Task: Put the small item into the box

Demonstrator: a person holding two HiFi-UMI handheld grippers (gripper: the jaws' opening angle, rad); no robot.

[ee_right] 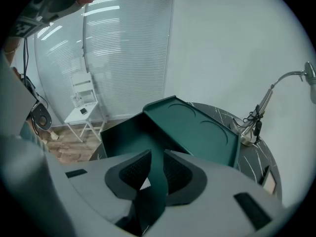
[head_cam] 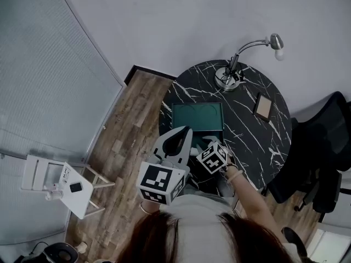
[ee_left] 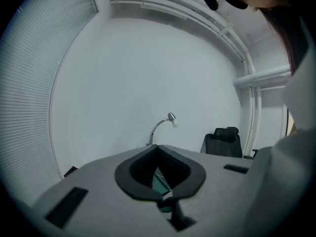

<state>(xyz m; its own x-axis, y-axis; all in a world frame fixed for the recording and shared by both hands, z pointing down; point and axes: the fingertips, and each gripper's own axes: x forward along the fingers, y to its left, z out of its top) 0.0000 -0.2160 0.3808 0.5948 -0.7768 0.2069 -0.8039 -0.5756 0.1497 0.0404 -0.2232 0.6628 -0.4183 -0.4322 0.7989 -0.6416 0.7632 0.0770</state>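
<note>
Between the jaws of the right gripper [ee_right: 157,151] there is a thin, dark green strip [ee_right: 154,194]. This looks like the small item. The jaws are squeezed on it from both sides, and it runs down between the pads toward the camera. It is not in the box yet. It hangs in the grip at the near edge of the box.

At twelve o'clock from this gripper sits the green box [ee_right: 123,132]. It is open, and its lid [ee_right: 197,127] leans back on the far side. The left gripper [ee_left: 157,146] waits at nine o'clock. Its jaw tips are pressed together with nothing in them. Farther out is the round black table [head_cam: 252,141], with a bendy lamp [head_cam: 241,59] at about one o'clock.

I think the strip is light, flat and a bit bendy, so it could flop or slide out. Holding it on its flat sides, near the middle, seems best. A soft squeeze should be enough.
</note>
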